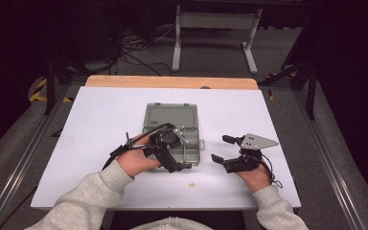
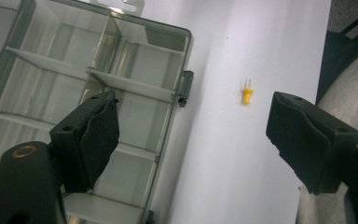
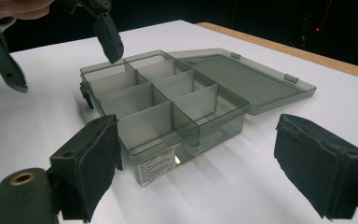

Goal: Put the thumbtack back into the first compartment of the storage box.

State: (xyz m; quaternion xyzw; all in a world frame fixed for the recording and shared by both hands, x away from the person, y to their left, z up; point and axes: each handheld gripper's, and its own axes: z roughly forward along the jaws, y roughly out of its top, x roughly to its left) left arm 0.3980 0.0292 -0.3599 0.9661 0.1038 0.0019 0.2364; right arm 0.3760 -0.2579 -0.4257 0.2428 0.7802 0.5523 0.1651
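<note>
Dark room all round, with grey carpet, tangled cables (image 1: 124, 50) at the far left and a white metal frame (image 1: 215, 33) standing beyond the table. Aluminium rails (image 1: 24, 158) along both flanks of the work area. White sheet (image 1: 100, 120) spread across the wooden table (image 1: 172, 82), whose bare edge shows at the far side.

Near the middle of the sheet, a smoky translucent organiser box (image 1: 170, 122), lid (image 3: 242, 77) swung fully open and lying flat on the far side. Divided inside into a grid of small compartments by thin walls (image 3: 168, 100); none seen to hold anything. A latch tab (image 2: 185, 87) on the near rim, a white label (image 3: 156, 168) on one end wall.

Over the box's near edge, left gripper (image 1: 179, 153), held by a grey-sleeved arm, jaws spread wide, nothing between them; one pad (image 2: 98, 140) above the compartments, the other above bare sheet.

On the sheet just nearer than the box, a tiny yellow part (image 2: 246, 94) with two thin pins, lying apart from box and jaws alike.

Further right, right gripper (image 1: 223, 148), well beside the box, jaws likewise spread and empty, aimed toward the box's end wall.
</note>
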